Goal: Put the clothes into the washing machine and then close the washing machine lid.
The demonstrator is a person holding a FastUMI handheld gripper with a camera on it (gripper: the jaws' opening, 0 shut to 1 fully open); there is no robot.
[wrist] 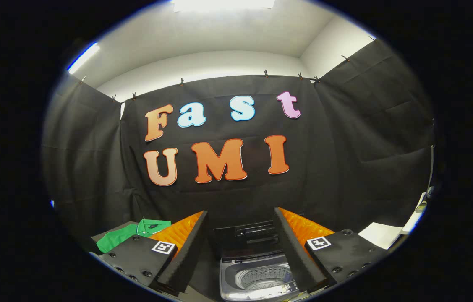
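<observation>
my gripper (pixel 240 247) is held up in the air, fingers spread wide apart, nothing between them and nothing touching either pad. each finger carries a small square marker tag on its base.

washing machine (pixel 257 272) sits below and just ahead, showing in the gap between the two fingers, a bit nearer my right finger. its lid (pixel 246 239) is up, standing open at the back of the machine against the black cloth wall. the drum (pixel 263 277) is visible through the top opening, ribbed ring inside; no clothes seen in the part of the drum that shows, the rest is cut off by my right finger.

green shirt (pixel 133 235), a polo with a collar, lies flat on a surface off to the left, beyond and outside my left finger, well apart from the washing machine. part of it is hidden behind my left finger's base. not gripped, not touched.

on the right, beyond my right finger, a white sheet (pixel 381 235) lies on a surface, and a white object with a dark round part sits at the far right edge, too small to tell what it is.

black cloth wall all around, ceiling lights above.
</observation>
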